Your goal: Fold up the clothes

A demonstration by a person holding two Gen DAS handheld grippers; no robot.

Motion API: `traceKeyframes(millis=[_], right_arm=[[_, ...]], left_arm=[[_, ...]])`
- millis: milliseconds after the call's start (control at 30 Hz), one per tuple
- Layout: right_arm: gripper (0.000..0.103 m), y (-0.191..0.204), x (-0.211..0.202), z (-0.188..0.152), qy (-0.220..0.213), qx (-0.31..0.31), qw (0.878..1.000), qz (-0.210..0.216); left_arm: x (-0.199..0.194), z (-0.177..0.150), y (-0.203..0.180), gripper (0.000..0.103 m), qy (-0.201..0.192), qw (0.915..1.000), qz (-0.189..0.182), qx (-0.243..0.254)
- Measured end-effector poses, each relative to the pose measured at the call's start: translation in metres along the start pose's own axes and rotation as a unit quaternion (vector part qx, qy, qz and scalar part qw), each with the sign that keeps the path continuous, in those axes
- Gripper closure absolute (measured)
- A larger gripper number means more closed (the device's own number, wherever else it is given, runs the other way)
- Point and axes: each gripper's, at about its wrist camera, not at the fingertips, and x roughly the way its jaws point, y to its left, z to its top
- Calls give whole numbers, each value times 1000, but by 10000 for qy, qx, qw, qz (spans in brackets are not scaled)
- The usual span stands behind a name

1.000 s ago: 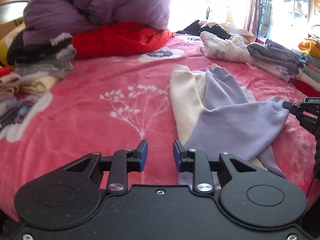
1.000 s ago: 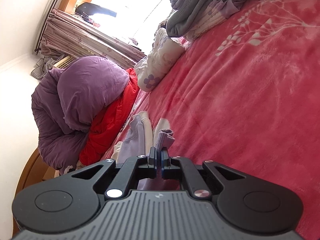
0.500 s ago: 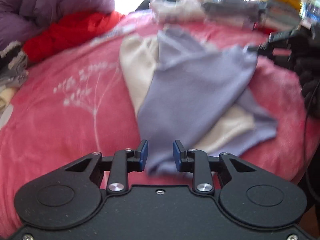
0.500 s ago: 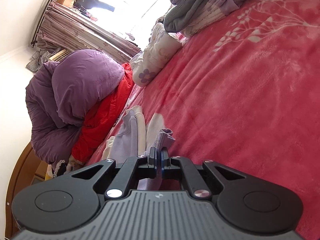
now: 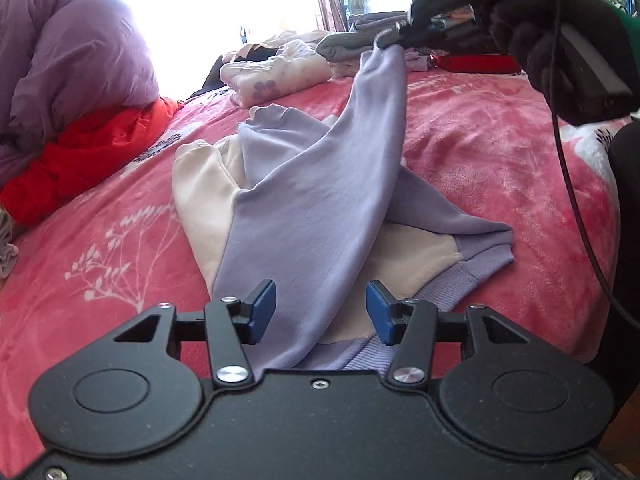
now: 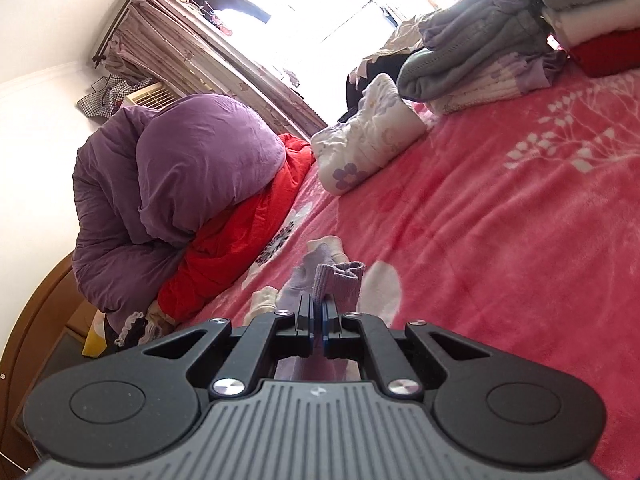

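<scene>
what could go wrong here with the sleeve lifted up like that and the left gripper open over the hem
1. The right gripper pinches only the ribbed cuff of the lavender and cream sweatshirt; the thin bite may slip and drop the sleeve.
2. The open left gripper straddles the raised sleeve and the layers under it, so closing could grab several layers and bunch the fold.
3. Lifting higher may drag the sweatshirt across the fuzzy pink floral blanket.
</scene>
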Motion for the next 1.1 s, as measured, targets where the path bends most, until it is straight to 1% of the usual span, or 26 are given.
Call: traceKeyframes(millis=[100, 167, 200, 267, 333, 433, 600, 767, 900, 1000, 1100], right_arm=[[97, 22, 10, 14, 36, -41, 10000, -16], [97, 37, 20, 22, 89, -132, 9999, -44], [97, 45, 26, 25, 129, -201, 9997, -73], [97, 60, 39, 29, 216, -358, 9990, -134], [97, 76, 53, 31, 301, -512, 9981, -163], [97, 97, 75, 29, 432, -778, 9958, -204], [97, 121, 123, 20, 722, -1292, 9881, -409], [97, 135, 169, 6, 1054, -1645, 9788, -619], [97, 146, 201, -8, 1302, -1990, 9682, -777], [97, 150, 219, -16, 1446, -2169, 9610, -925], [97, 148, 233, -22, 1550, -2202, 9576, -1021]], left_arm=[[-2, 0, 1, 63, -98, 9999, -62, -12], [-1, -1, 4, 75, -41, 9999, -75, -114], [0, -2, 6, 78, 24, 9999, -58, -157], [3, -3, 11, 96, 141, 9994, -46, -319], [3, -5, 23, 99, 203, 9969, -167, -735], [3, -8, 42, 100, 272, 9889, -425, -1396], [3, -11, 57, 100, 261, 9768, -711, -2003], [6, -15, 68, 100, 318, 9681, -846, -2337], [9, -18, 75, 100, 345, 9620, -933, -2541], [11, -19, 79, 100, 363, 9573, -1007, -2685], [13, -20, 82, 100, 374, 9552, -1047, -2743]])
